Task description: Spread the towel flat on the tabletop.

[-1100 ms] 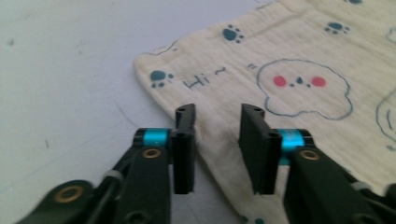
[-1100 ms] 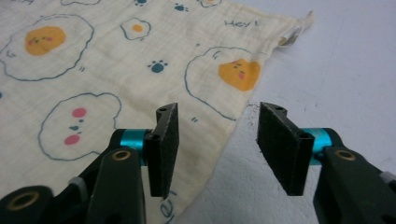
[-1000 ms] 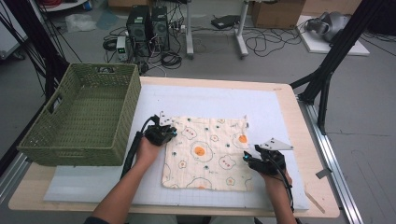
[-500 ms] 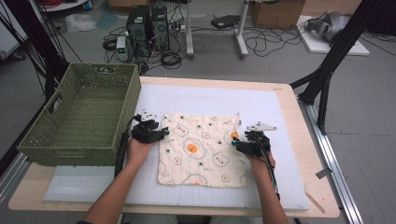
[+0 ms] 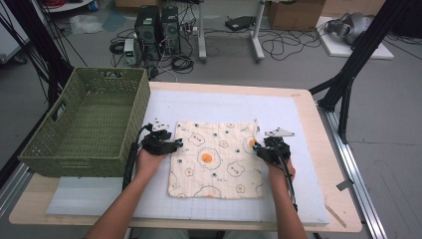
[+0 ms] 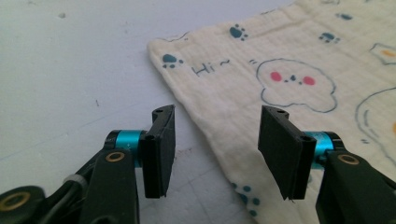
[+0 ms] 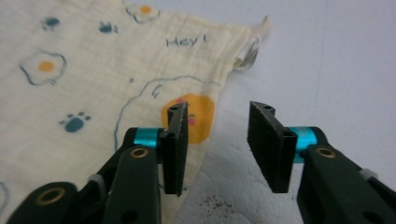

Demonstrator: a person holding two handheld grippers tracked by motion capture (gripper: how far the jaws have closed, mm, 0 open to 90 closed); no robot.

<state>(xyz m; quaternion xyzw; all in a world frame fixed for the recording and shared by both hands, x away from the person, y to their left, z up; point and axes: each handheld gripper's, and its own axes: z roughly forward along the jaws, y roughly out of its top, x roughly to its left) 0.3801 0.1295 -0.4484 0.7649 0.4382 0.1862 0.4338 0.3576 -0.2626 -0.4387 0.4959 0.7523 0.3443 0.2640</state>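
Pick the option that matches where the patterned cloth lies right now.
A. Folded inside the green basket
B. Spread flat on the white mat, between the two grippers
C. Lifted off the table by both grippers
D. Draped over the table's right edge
B: the high view shows the cloth lying flat on the white mat, with the left gripper at its left edge, the right gripper at its right edge, and the green basket beside it.

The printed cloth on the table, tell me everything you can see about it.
The printed cloth is a cream, crinkly-woven square with fried eggs, blue paw prints, round faces and "Hi~" and "Hey!" lettering. It lies spread flat on the white mat, right of the green basket. The left claw straddles one side edge, open, and the right claw the opposite one; neither grips it.
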